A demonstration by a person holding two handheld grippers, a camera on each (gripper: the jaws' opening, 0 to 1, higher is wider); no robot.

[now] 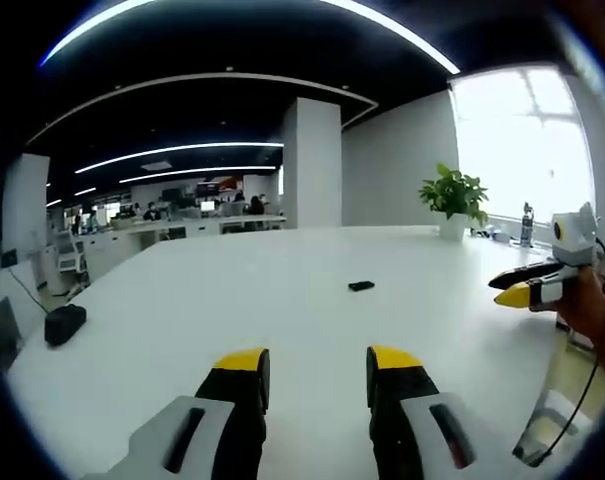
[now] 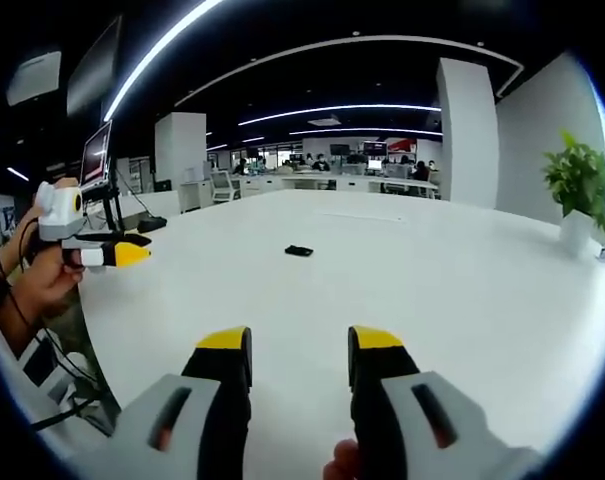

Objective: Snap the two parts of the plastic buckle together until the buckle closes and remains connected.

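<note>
Both hand-held grippers, left [image 1: 318,368] and right [image 2: 300,348], released above the white desk [image 1: 282,300]; buckle [image 1: 361,286] lies far, untouched.

My way across the white table [image 1: 282,300] to the small black buckle [image 1: 361,286] is open; the potted plant [image 1: 454,198] stands well aside.

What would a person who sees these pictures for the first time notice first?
A big white table stretches ahead, with one small black buckle lying alone near its middle. In the left gripper view the left gripper rises from the bottom with its jaws apart and nothing between them; the right gripper does the same in the right gripper view. A green potted plant stands at the table's far edge by a bright window.
</note>
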